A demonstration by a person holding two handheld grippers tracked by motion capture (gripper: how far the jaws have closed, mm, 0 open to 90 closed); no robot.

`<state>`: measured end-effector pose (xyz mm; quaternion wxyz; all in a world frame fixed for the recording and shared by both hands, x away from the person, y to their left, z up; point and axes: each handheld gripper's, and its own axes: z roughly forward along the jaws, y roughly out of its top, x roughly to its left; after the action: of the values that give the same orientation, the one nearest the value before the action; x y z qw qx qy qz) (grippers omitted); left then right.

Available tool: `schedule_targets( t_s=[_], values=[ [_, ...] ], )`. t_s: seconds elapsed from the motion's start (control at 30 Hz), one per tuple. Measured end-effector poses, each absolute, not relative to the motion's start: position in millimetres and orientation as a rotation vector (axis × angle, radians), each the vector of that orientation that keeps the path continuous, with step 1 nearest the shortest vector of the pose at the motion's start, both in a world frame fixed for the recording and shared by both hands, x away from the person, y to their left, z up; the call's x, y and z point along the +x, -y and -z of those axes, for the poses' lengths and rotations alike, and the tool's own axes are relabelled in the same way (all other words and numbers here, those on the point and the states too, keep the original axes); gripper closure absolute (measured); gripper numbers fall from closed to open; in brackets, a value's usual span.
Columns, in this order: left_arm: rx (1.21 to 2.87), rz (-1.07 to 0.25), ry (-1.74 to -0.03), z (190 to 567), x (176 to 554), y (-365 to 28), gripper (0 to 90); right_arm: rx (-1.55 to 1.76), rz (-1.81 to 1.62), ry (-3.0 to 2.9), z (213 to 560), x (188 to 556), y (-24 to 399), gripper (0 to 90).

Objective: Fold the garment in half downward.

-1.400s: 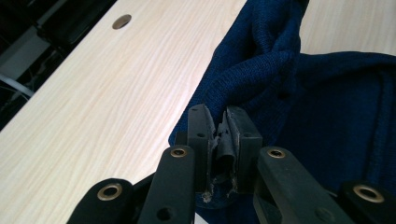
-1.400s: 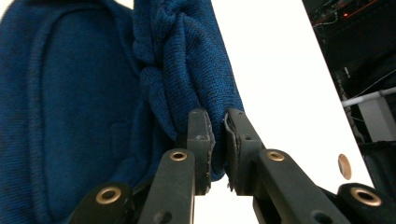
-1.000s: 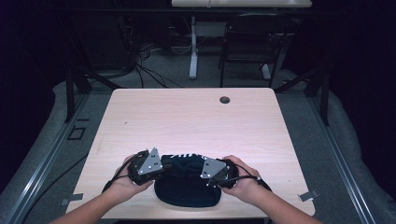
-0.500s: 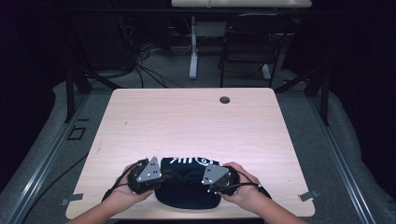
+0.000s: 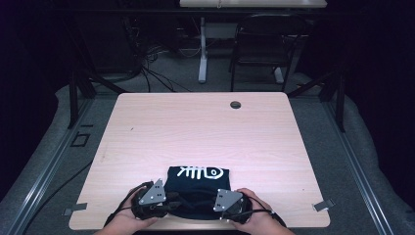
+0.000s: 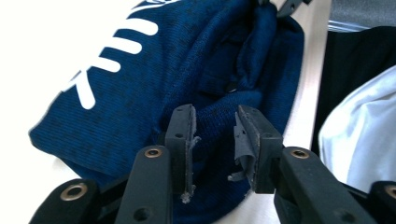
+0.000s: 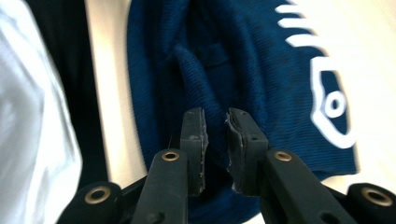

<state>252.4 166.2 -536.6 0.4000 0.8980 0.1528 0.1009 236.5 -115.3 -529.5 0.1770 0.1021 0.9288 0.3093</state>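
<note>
Table (image 5: 195,132) edge: both hands (image 5: 128,223) (image 5: 254,220) level grippers (image 5: 169,205) (image 5: 221,208) at the garment (image 5: 198,188).

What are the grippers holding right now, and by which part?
Nothing held: left gripper and right gripper both stand open over the folded dark blue garment, near its front edge.

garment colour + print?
Dark blue knit garment with a white fish-skeleton print; the blue shows best in the left gripper view.

You've drawn both grippers back toward the table's near edge, the left gripper (image 5: 169,204) and right gripper (image 5: 208,205) now lower and closer to you. The shirt (image 5: 198,183) came with them, its folded bulk flatter.
</note>
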Motion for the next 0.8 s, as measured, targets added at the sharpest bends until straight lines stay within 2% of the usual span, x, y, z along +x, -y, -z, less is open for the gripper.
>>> schedule_targets(
  t_s=[0.47, 0.8],
  values=[
    [2.215, -0.281, -0.434, 524, 243, -184, 65.5, 0.379, -1.033, -2.629, 525, 225, 129, 76.6],
    [2.219, -0.274, -0.457, 530, 245, -187, 65.5, 0.471, -1.050, -2.585, 521, 229, 141, 75.6]
  ],
)
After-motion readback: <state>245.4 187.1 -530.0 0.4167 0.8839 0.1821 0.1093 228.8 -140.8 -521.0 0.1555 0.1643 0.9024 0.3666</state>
